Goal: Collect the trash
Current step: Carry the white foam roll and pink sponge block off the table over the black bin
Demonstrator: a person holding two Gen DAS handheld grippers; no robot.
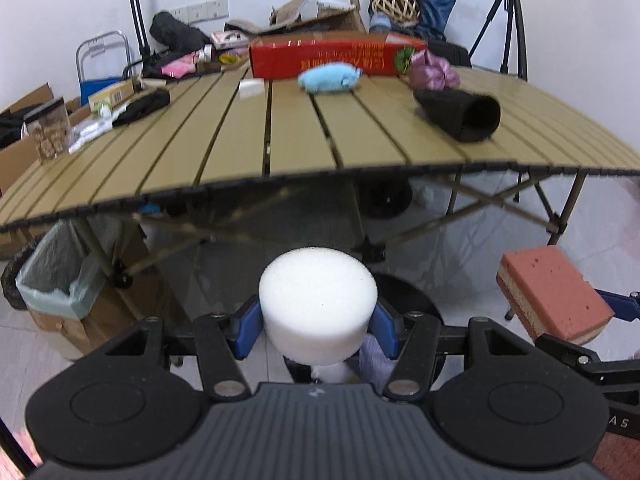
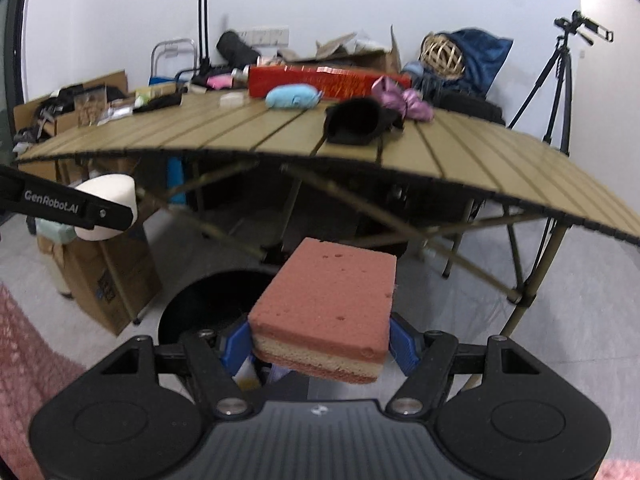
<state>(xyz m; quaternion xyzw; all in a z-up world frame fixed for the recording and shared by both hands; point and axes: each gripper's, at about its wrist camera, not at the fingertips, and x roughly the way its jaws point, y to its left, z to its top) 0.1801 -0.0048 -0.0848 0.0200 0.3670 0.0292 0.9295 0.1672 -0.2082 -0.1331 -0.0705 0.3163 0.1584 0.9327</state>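
White foam puck (image 1: 318, 304): it sits between the blue pads of the left gripper (image 1: 318, 330), in front of the near table edge, at 6 o'clock in the left view.
Left gripper fingers (image 1: 249, 330): about half open, pressed on both sides of the puck. They hold it.
Pink sponge (image 2: 326, 312): a block with a pale stripe, squeezed in the right gripper (image 2: 320, 346), at 6 o'clock in the right view.
Right gripper fingers (image 2: 402, 346): a bit wider apart, tight on the sponge's two sides.
Black bin (image 2: 200, 304): a dark round opening on the floor right under both grippers, at 7 o'clock in the right view. I think the two things go in here.
Lined bin (image 1: 52, 276): another one with a pale bag, at 9 o'clock in the left view.
Done: two bits of trash are picked up and held off the slatted table (image 1: 280, 152).
Not done yet: neither one is dropped.
Left on the table: a blue fluffy toy (image 1: 330, 77) at 12 o'clock, a black cloth tube (image 1: 460, 114) at 1 o'clock, a purple cloth (image 1: 432, 68), a red box (image 1: 332, 56). I cannot tell which of these are trash.
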